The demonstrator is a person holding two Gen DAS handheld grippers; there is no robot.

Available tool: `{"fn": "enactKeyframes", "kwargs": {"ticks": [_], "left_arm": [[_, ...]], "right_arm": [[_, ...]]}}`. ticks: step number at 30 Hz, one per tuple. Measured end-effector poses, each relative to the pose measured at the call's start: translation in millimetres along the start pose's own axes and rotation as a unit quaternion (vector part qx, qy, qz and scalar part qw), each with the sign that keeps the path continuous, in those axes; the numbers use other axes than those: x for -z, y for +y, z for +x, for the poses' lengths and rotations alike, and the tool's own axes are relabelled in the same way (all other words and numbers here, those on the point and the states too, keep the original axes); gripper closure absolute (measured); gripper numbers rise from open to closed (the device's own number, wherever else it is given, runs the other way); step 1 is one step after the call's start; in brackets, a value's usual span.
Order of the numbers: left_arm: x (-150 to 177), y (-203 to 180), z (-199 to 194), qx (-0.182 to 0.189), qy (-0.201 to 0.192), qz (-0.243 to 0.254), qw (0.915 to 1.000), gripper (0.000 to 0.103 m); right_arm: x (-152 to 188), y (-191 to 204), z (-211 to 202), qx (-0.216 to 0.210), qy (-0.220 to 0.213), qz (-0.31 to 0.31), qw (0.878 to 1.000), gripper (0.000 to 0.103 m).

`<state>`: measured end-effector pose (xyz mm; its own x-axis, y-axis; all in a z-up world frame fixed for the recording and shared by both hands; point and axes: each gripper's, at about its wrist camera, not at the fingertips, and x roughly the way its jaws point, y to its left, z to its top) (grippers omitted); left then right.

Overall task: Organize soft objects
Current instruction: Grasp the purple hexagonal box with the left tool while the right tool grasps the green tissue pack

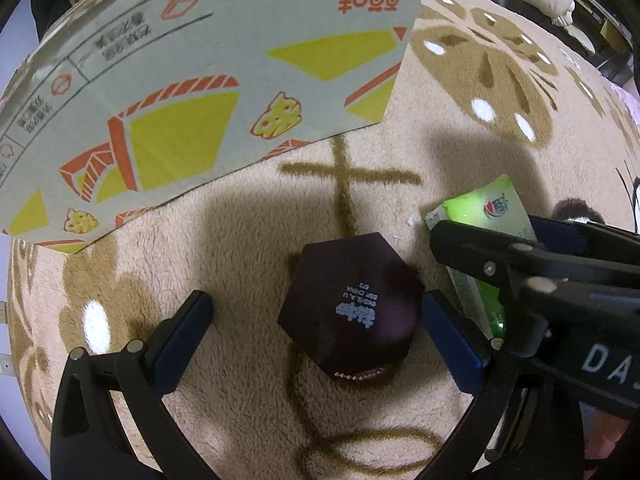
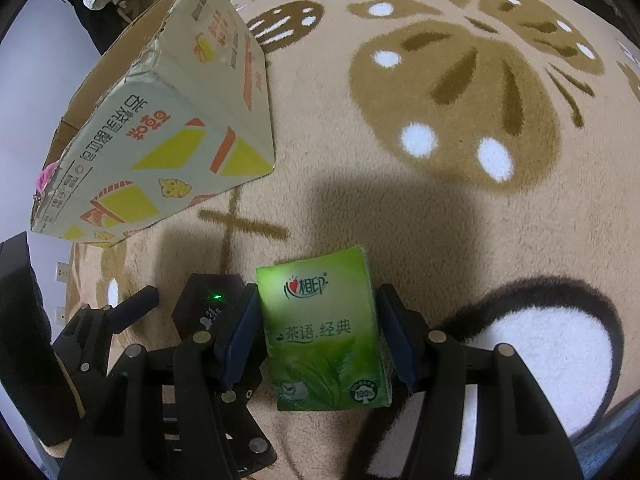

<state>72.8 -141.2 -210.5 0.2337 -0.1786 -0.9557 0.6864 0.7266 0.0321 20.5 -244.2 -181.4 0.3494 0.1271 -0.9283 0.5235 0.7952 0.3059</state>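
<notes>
Flanking dark box (image 1: 352,304), seemingly untouched

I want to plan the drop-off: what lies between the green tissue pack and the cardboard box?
Nothing visible on the direct line: only bare carpet separates the tissue pack from the box. The dark hexagonal box and left gripper sit beside the pack, on its left, not ahead.

On the rug (image 2: 400,208), the box (image 1: 352,304) lay left of the tissue pack (image 2: 326,328), with the carton (image 2: 160,128) behind both, to the left.
</notes>
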Motion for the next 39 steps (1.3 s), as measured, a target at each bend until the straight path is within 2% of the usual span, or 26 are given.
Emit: {"fn": "enactKeyframes", "kwargs": {"ticks": [12,15,20,23,25,39], "left_arm": [[3.5,-14.7,-4.8,-0.016,-0.016,0.015,0.9996,0.001],[7.0,-16.5,-3.0,-0.017,-0.019,0.017,0.9995,0.004],[12.6,-21.0,-5.3,-0.022,-0.024,0.025,0.9992,0.014],[14.4,-21.3,-9.8,-0.013,-0.03,0.032,0.999,0.031],[16.0,-26.0,-12.5,-0.011,-0.033,0.04,0.9986,0.036],[31.9,-5.7,-30.3,-0.037,-0.038,-0.015,0.9985,0.037]], "right_arm": [[-0.1,-1.4,-0.2,0.001,0.0,0.002,1.0,0.041],[-0.4,-1.7,0.0,0.001,0.0,0.002,1.0,0.041],[-0.2,-1.9,0.0,0.001,0.0,0.002,1.0,0.041],[0.0,-1.6,-0.1,0.001,-0.001,0.002,1.0,0.041],[0.1,-0.1,-1.7,-0.002,-0.004,-0.001,1.0,0.043],[-6.1,9.3,-17.3,-0.017,-0.045,-0.016,0.999,0.044]]}}
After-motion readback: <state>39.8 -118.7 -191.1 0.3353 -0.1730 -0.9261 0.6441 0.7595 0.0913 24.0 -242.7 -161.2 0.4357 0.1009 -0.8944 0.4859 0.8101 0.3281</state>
